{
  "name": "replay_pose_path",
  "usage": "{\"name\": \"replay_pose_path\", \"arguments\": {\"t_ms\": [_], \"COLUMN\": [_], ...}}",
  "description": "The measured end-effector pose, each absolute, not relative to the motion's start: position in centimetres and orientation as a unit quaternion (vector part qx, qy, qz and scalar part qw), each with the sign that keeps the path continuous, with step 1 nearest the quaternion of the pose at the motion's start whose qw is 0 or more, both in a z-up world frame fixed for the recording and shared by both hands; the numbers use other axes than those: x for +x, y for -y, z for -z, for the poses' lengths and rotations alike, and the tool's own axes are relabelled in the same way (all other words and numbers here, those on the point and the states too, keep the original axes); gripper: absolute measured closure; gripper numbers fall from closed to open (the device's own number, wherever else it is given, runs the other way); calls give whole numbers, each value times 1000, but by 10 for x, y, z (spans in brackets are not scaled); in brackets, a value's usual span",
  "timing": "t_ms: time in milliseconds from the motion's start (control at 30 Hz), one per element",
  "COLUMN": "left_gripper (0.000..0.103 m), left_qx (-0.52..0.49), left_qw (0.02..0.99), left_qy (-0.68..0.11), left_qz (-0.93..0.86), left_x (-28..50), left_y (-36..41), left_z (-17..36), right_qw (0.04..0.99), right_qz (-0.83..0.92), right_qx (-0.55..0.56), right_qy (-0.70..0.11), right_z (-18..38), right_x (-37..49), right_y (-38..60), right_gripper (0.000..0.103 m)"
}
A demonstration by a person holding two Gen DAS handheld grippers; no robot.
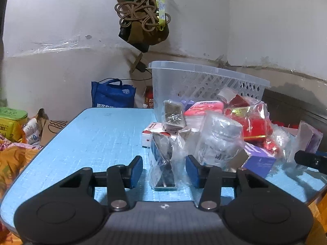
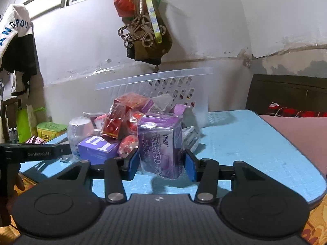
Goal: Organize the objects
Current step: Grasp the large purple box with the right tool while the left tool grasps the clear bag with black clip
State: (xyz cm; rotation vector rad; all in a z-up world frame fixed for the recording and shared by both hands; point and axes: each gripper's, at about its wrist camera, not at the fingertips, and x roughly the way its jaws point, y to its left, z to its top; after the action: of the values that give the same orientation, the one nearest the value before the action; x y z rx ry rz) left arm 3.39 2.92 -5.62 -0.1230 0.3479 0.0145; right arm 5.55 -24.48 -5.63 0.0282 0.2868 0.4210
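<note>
Evidently little sorting was done: wrapped packets lay heaped on the light-blue worktop [image 1: 98,134] beside the clear plastic basket [image 1: 204,81]. Left gripper [image 1: 163,168] jaws bracketed a dark wrapped packet [image 1: 163,163], gaps visible; right gripper [image 2: 161,164] jaws gripped the purple box [image 2: 161,143].

Translucent plastic basket [image 1: 204,77], glossy film-wrapped boxes [image 2: 161,143]

The right gripper [image 2: 161,166] — jaws pressing a wrapped purple box [image 2: 160,145] — fronts the clear basket [image 2: 155,77].
</note>
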Motion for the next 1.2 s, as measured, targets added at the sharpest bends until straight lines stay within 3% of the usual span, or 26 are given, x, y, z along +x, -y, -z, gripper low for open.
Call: {"name": "replay_pose_path", "arguments": {"t_ms": [233,300,667,800,1200], "left_gripper": [53,62,60,68,69], "left_qx": [-71,-73,-74,-67,-83], "left_qw": [982,982,982,984,979], "left_qy": [-172,-176,-172,-163,-159], "left_qz": [-4,2,-8,-19,-99], "left_x": [31,33,28,28,28], "left_y": [-35,-35,-42,-40,-56], "left_z": [57,58,58,54,46], "right_qw": [968,968,968,968,967], "right_qz": [-203,-202,-203,-201,-200], "right_qx": [30,28,27,27,28], "right_qy": [-144,-144,-148,-150,-157], "right_z": [58,58,59,59,62], "right_x": [59,58,58,58,58], "right_y": [256,256,258,259,259], "right_gripper": [53,53,53,53,53]}}
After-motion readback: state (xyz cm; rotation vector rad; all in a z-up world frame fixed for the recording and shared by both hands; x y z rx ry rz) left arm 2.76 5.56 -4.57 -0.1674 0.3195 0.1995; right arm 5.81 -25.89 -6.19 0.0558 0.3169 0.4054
